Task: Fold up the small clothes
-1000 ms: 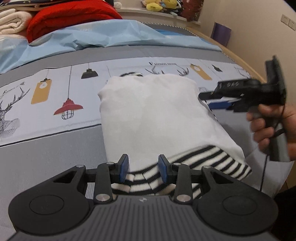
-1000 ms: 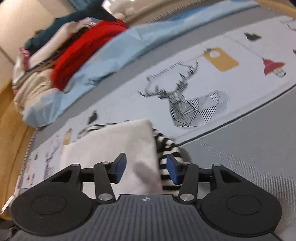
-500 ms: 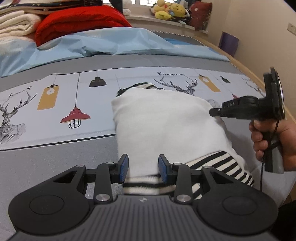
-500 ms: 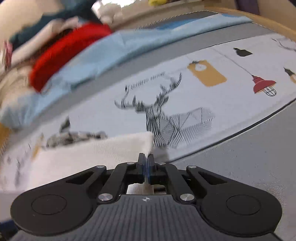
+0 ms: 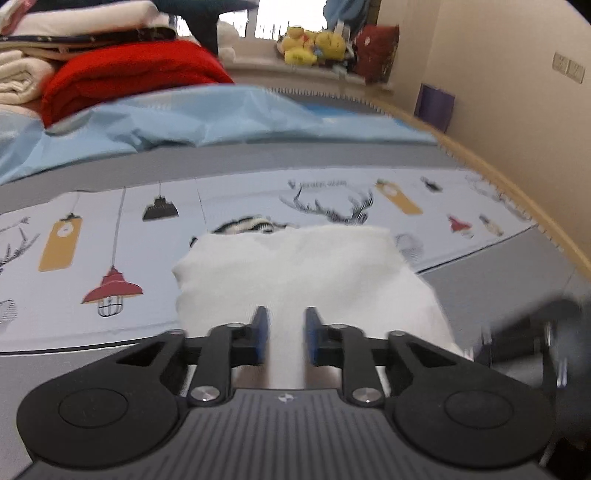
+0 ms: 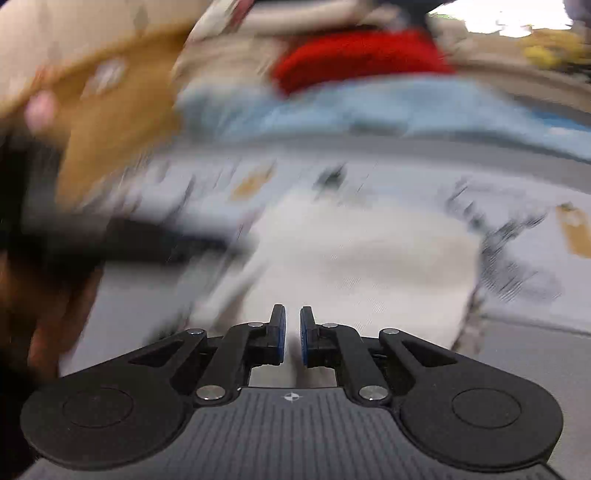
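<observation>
On the printed bedsheet (image 5: 110,258) — white garment (image 5: 303,273), folded, striped trim peeking.

The room is evenly lit, with a window (image 5: 291,18) blown out to white glare. Heavy motion blur is seen in the right wrist view; straight lines are bowed toward the edges.

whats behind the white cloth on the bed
A striped black-and-white piece pokes out past the far edge of the white cloth, lying on the printed sheet. How far it runs under the cloth is hidden.
</observation>
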`<state>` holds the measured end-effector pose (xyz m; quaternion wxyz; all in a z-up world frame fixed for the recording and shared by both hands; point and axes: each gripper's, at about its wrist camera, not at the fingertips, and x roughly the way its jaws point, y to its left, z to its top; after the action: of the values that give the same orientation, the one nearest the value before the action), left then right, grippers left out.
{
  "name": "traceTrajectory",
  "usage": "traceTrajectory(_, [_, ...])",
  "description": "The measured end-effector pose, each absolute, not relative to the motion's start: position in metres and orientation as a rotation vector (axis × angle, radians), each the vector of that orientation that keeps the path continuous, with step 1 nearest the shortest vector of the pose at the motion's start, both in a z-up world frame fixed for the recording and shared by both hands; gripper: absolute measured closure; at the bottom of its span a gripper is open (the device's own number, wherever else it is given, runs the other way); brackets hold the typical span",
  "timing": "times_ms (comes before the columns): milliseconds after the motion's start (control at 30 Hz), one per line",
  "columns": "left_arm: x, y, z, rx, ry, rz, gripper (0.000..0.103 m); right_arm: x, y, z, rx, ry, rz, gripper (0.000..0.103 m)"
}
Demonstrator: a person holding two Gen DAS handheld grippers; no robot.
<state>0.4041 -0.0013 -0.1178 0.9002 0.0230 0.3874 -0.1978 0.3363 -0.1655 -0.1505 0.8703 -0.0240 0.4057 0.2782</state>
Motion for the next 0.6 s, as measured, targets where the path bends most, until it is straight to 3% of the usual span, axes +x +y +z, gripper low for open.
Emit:
traceTrajectory(67, [0.417,-0.006,-0.131,0.078,0.835,-0.41,0.098,0.328,-0.154,-0.175,-0.197,0.952,0.59,0.095])
traceTrajectory(133, [0.429,-0.01,-0.145,0.106,0.859,-0.412,0.097,0.319,-0.151,-0.184,-0.292,0.936,0.592,0.095])
traceTrajectory(267, [0.446,-0.009,-0.161,0.09,0.857,-0.423,0.096,0.328,-0.17,-0.18,-0.181,0.964,0.57,0.096])
traceTrajectory(600, [0.413,0.011,-0.116,0.052,0.88,-0.484,0.096,0.324,-0.179,-0.172,-0.17,0.989,0.489,0.099])
